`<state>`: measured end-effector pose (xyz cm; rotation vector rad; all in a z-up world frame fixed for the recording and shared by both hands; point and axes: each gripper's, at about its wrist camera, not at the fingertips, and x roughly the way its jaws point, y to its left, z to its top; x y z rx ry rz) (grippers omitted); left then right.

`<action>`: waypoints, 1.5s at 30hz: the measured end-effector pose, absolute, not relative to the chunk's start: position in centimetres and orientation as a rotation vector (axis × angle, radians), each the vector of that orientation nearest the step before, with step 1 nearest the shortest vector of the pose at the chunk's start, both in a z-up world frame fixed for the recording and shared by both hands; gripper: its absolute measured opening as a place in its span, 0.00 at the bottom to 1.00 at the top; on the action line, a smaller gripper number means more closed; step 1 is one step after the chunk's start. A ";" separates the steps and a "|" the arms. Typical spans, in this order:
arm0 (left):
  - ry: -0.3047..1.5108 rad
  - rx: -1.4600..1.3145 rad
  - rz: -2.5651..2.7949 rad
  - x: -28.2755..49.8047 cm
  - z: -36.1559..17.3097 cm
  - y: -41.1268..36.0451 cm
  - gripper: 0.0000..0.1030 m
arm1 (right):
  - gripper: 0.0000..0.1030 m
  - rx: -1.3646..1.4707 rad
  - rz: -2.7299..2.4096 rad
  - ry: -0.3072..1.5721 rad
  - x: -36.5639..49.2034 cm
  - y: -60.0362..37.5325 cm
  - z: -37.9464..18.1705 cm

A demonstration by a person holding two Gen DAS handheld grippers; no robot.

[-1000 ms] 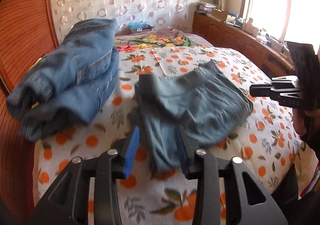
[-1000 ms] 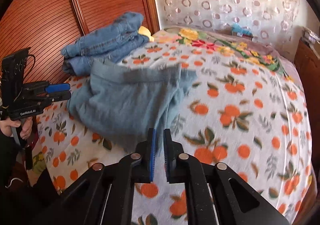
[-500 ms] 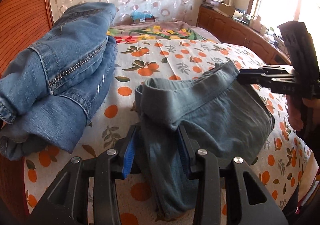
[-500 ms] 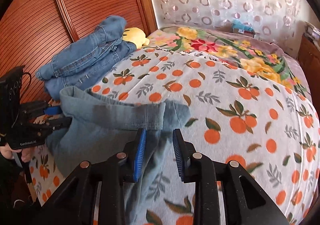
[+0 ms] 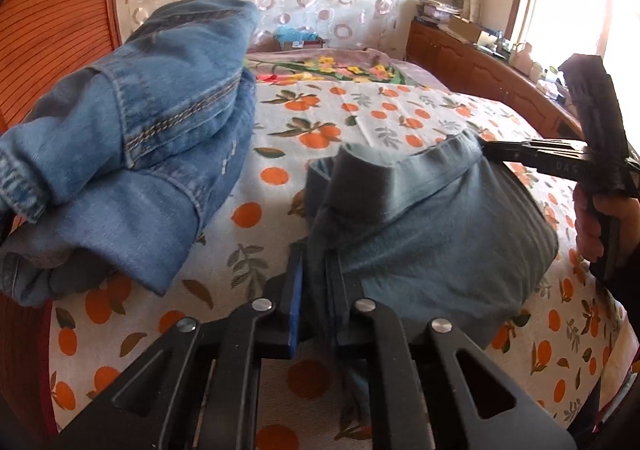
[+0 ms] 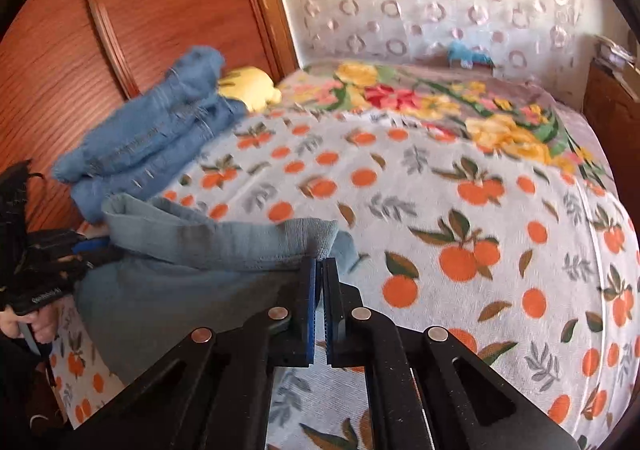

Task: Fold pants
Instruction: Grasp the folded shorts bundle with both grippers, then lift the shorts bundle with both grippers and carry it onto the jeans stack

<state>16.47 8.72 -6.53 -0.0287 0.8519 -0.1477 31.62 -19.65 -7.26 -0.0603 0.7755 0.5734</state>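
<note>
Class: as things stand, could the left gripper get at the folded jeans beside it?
Probably not: the left gripper is shut on the grey pants. The jeans lie close by, unblocked.

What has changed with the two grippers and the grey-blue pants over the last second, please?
Both grippers closed in on the grey-blue pants and took hold. The left gripper, open a second ago, now pinches one end of the waistband. The right gripper, then shut and short of the cloth, opened and clamped the other end. The waistband is now raised off the bedspread. The folded jeans stayed put.
</note>
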 end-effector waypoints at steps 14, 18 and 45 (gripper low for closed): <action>0.894 -0.098 -0.106 14.7 -7.2 9.2 0.52 | 0.40 -0.087 0.641 0.827 30.5 -19.2 -7.1; 0.890 -0.133 -0.127 15.1 -7.2 9.3 0.52 | 0.43 -0.088 0.642 0.842 31.0 -19.1 -7.3; 0.744 -0.168 -0.278 14.3 -1.8 8.6 0.08 | 0.07 -0.035 0.753 0.728 27.6 -20.0 -4.2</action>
